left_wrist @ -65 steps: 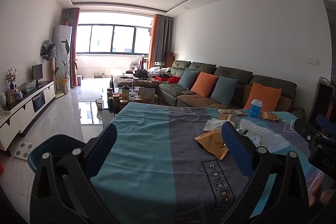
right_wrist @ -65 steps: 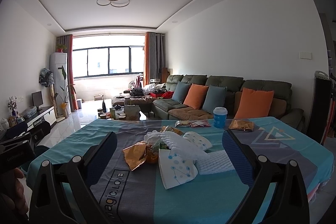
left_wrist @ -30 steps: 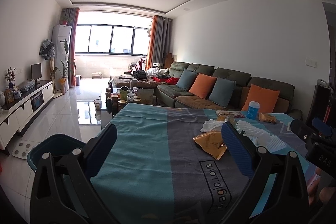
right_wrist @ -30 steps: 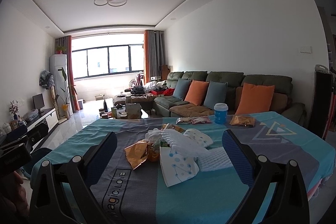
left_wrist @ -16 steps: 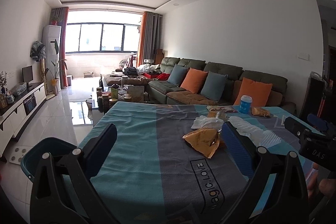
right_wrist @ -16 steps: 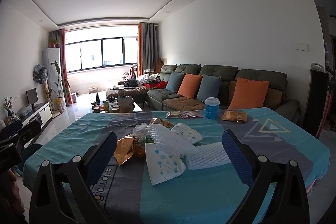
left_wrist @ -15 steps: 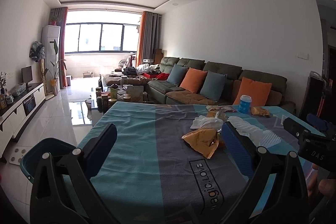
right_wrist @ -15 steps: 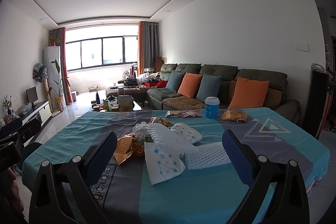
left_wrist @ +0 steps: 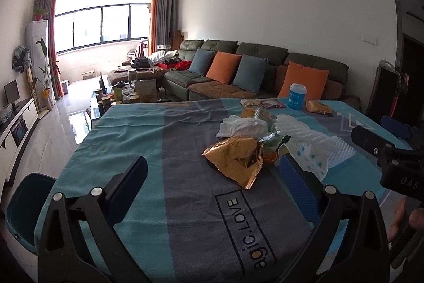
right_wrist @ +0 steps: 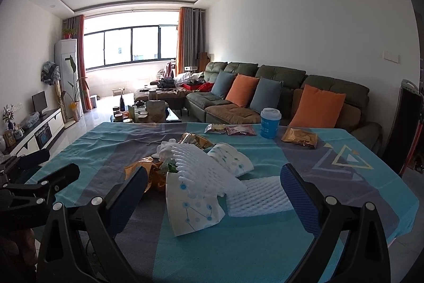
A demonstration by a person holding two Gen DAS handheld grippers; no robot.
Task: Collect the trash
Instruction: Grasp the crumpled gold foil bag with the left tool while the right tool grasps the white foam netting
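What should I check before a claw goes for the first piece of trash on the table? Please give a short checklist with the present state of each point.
1. Left claw open and holding nothing: ok.
2. Right claw open and holding nothing: ok.
3. Gold foil wrapper within view, nothing lying on top of it: ok; it is the piece of the heap nearest the left claw.
4. White foam net lies partly under other pieces of the heap, so it may drag them: not ok.
5. Blue cup stands upright, apart from the heap: ok. Whether it is empty: cannot tell.
6. Teal bin beside the table, opening free: ok.
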